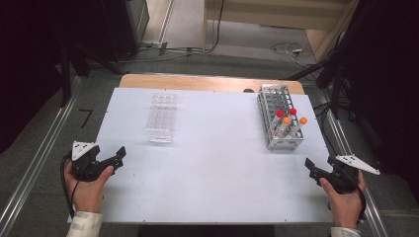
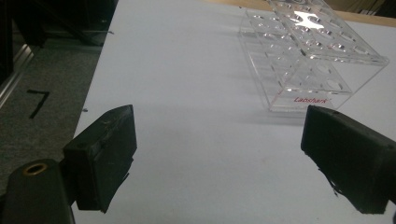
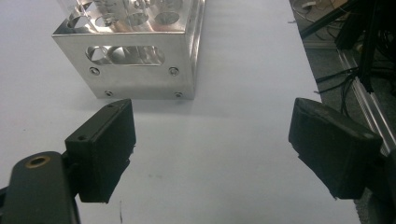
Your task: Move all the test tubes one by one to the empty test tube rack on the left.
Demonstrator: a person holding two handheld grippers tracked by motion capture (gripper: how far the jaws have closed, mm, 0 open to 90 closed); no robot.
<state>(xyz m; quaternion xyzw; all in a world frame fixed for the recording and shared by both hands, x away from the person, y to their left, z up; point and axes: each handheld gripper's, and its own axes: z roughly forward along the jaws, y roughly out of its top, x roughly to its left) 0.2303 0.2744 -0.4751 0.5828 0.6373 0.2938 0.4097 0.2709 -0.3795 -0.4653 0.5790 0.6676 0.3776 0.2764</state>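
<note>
While both grippers wait near the front edge of the table, the things nearest to them are two racks. The metal rack [image 1: 280, 118] stands on the right side of the white table [image 1: 207, 182], and it holds a few tubes at its near end, two with red caps [image 1: 280, 113] and two with orange caps [image 1: 286, 120]. In the right gripper view the metal rack [image 3: 140, 60] is just ahead of the jaws and a bit to the left (you can see its round holes and small screws). The right gripper [image 1: 316, 169] sits at the right front of the table, in front of that rack and not touching it. Its jaws are wide apart with nothing between them. The clear plastic rack [image 1: 162, 117] stands on the left half of the table, well apart from the metal one. In the left gripper view the clear plastic rack [image 2: 308, 56] is ahead and to the right, with small red letters on its end. The left gripper [image 1: 112, 159] sits at the left front, near that rack but not touching it. Its jaws are wide apart too, and they hold nothing. A hand holds each gripper from below.
</note>
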